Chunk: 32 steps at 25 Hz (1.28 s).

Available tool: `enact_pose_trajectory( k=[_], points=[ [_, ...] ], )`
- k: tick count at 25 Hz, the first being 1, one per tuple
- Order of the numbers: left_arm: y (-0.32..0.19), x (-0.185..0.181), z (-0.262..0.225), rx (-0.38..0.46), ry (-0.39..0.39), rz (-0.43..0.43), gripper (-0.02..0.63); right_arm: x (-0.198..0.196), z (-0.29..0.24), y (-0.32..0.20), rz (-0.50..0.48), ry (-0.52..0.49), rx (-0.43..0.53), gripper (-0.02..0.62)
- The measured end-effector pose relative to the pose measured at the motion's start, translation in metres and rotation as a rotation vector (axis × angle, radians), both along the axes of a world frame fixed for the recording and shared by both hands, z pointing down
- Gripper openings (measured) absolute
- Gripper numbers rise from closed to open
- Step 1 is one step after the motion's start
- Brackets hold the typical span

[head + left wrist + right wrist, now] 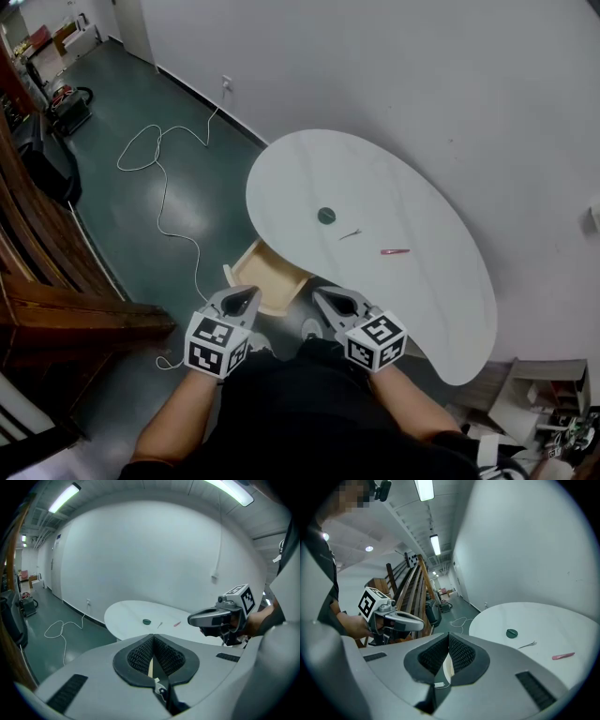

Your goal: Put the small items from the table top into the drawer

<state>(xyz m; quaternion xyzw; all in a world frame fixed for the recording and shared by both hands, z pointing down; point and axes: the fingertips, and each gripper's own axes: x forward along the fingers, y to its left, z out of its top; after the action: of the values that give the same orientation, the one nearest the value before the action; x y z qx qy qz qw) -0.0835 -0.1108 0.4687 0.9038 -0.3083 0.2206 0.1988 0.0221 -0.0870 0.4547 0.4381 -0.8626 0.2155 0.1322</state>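
Note:
A white kidney-shaped table (pixel 412 300) carries a dark green disc (pixel 326 216), a small silvery clip (pixel 350 233) and a pink stick (pixel 395 251). All three also show in the right gripper view: the disc (pixel 512 633), the clip (pixel 528 644) and the stick (pixel 563 656). Under the table's near left edge an open wooden drawer (pixel 267 278) sticks out. My left gripper (pixel 246 296) hangs over the drawer's front, shut and empty. My right gripper (pixel 326 296) is beside it at the table's near edge, also shut and empty. Neither gripper touches any item.
A white cable (pixel 159 169) loops over the green floor left of the table, running from a wall socket (pixel 226 82). Dark wooden stairs (pixel 37 253) rise at the far left. Cardboard boxes and clutter (pixel 544 403) sit at the lower right. A white wall stands behind the table.

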Motion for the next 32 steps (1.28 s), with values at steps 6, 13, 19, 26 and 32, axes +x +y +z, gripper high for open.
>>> enact_pose_trajectory(
  k=[6, 13, 19, 26, 32],
  points=[
    [-0.006, 0.005, -0.001, -0.01, -0.01, -0.047, 0.014, 0.012, 0.001, -0.016, -0.041, 0.019, -0.012, -0.002],
    [-0.015, 0.005, 0.012, -0.041, -0.06, -0.082, 0.014, 0.048, 0.021, -0.043, -0.051, 0.113, -0.013, -0.002],
    [-0.022, -0.005, 0.043, -0.071, -0.149, -0.152, 0.014, 0.097, 0.078, -0.074, -0.088, 0.296, -0.067, -0.002],
    [-0.016, -0.002, 0.049, -0.112, -0.158, -0.212, 0.014, 0.16, 0.152, -0.121, -0.242, 0.734, -0.027, 0.003],
    [-0.02, -0.003, 0.041, -0.113, -0.141, -0.279, 0.014, 0.188, 0.185, -0.143, -0.425, 0.897, -0.054, 0.094]
  ],
)
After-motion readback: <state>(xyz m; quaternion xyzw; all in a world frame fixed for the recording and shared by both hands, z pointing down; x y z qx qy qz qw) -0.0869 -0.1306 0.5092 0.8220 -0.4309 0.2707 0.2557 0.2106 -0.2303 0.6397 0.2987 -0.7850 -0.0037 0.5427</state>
